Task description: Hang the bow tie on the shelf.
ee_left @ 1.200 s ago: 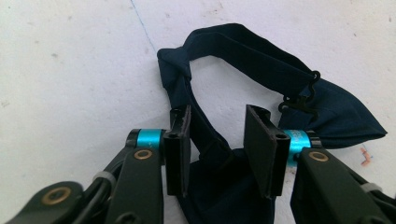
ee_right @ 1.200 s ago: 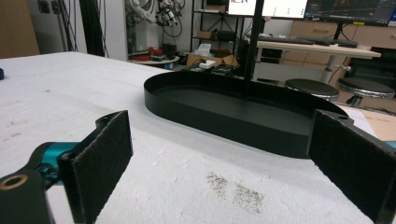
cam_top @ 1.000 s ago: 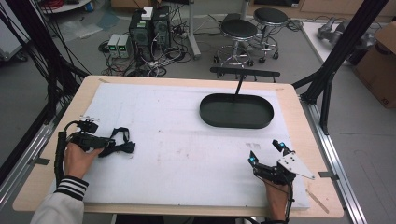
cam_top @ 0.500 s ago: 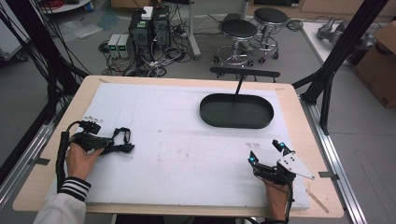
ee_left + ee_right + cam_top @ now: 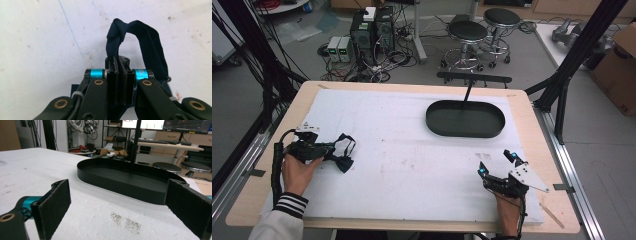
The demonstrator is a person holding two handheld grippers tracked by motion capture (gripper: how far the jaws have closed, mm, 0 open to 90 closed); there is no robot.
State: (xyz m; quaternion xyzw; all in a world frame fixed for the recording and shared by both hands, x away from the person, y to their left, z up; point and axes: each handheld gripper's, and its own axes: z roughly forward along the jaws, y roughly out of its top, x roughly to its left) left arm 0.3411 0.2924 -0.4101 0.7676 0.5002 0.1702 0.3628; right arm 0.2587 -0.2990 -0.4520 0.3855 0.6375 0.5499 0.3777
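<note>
The dark navy bow tie (image 5: 339, 152) lies on the white mat (image 5: 412, 150), well to the left of the black oval tray (image 5: 465, 119) and nearer the person's edge of the table (image 5: 277, 150) than the tray; in the left gripper view its strap (image 5: 140, 42) loops out beyond the fingertips. The left gripper (image 5: 319, 150) has just been closing its jaws; they now stand pressed almost together, pinching a fold of the bow tie's fabric between the pads. The right gripper (image 5: 497, 165) rests on the mat to the front right of the tray, well apart from the bow tie; its jaws are spread wide with nothing between them, and the tray stands directly ahead of them.

Risk assessment, judged from this position: the pinch holds only a narrow fold, so a lift could let the fabric slip out; the loose strap hangs free and could snag on the tray rim or drape outside it during transfer; a low carry would drag the bow tie across the rough mat.

No brand, label or writing can be read on the bow tie, the grippers or the tray; the monitors (image 5: 150, 123) beyond the table are too small to read.
</note>
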